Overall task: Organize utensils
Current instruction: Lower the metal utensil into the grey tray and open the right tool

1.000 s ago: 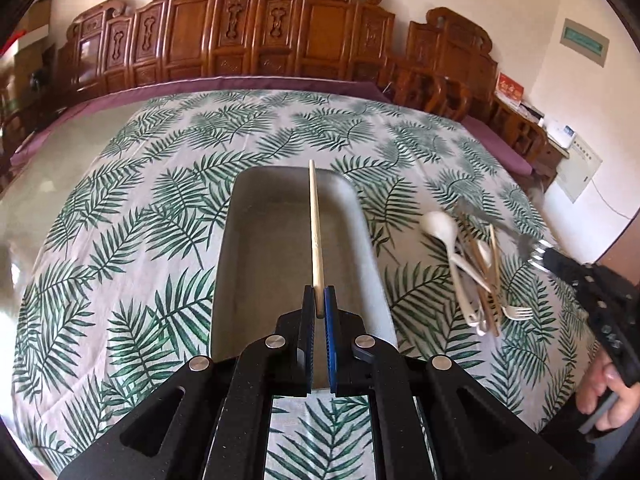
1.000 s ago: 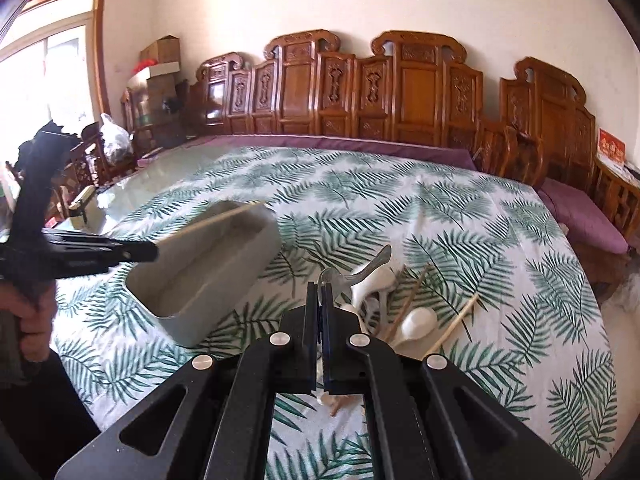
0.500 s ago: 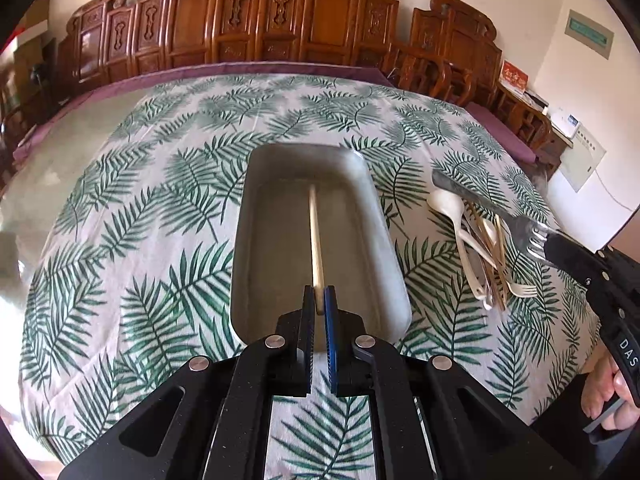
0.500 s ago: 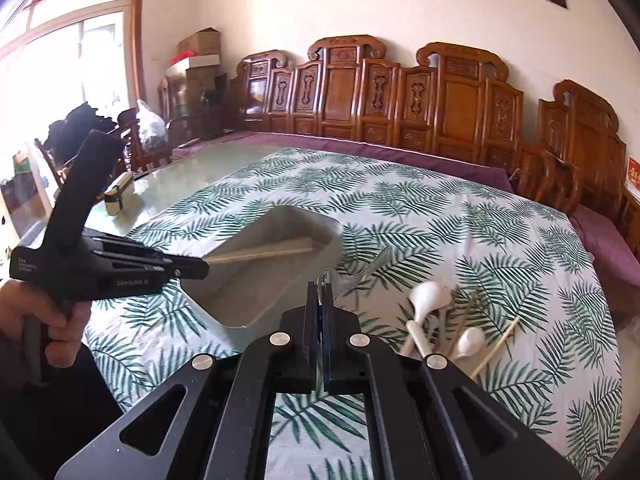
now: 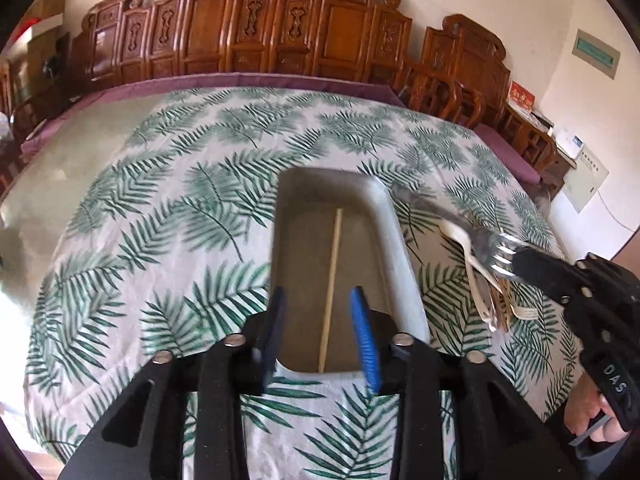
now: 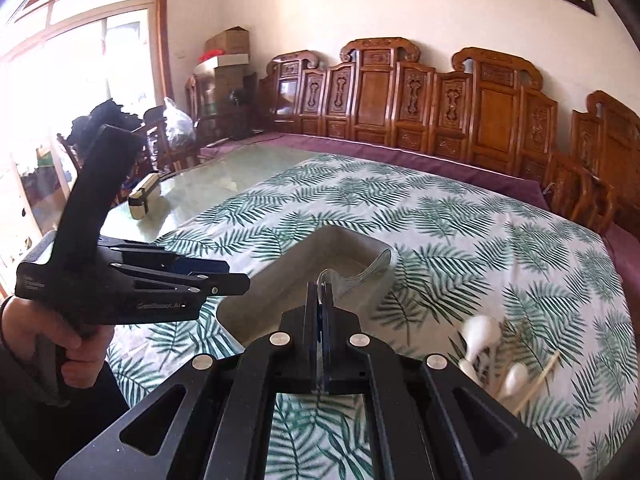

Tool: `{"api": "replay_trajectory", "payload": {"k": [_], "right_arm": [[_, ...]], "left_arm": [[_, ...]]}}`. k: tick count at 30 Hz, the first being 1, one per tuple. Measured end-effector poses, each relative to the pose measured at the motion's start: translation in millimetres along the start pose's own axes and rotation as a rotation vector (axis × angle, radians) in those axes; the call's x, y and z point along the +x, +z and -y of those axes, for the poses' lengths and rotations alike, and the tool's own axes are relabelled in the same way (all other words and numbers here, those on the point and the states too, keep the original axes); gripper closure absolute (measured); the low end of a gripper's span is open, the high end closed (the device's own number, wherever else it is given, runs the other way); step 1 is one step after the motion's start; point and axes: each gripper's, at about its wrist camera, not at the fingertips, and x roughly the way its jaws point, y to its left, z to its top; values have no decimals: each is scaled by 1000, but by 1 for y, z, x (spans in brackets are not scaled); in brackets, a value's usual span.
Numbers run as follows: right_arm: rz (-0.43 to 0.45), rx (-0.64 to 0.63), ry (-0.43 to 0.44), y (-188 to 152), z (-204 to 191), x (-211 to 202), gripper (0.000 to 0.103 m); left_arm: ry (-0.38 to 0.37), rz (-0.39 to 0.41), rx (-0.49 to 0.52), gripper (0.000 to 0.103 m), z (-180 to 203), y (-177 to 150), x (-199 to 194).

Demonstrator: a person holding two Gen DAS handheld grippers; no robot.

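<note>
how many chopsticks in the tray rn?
1. A single wooden chopstick lies lengthwise on the floor of the grey tray, between the open left gripper fingers. In the right wrist view the tray's near wall hides its floor.

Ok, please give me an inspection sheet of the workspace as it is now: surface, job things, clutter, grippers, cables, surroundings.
Surface: table under a palm-leaf cloth, bare glass on its left part.
Job's things: grey tray holds one chopstick; metal fork held in the air, handle over the tray's rim; pile of white spoons, chopsticks and forks lies on the cloth right of the tray.
Clutter: small box-like object on the glass.
Grippers: left gripper open above the tray; right gripper shut on the fork.
Cables: nothing seen.
Surroundings: carved wooden chairs, window, cardboard boxes.
</note>
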Motion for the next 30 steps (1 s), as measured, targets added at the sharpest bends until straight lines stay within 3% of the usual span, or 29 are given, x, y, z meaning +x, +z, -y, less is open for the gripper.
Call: {"api": "replay_trajectory", "payload": {"k": [5, 7, 16, 30], "right_arm": [[-9, -29, 33, 9, -9, 22, 101], [-26, -27, 47, 11, -10, 35, 101], [-100, -5, 79, 5, -8, 82, 101], [-187, 55, 115, -12, -9, 101, 96]], "left_arm": [[29, 30, -19, 58, -14, 6, -8], [40, 38, -23, 49, -18, 8, -9], [60, 49, -37, 48, -29, 11, -11], [59, 49, -37, 48, -28, 11, -11]]}}
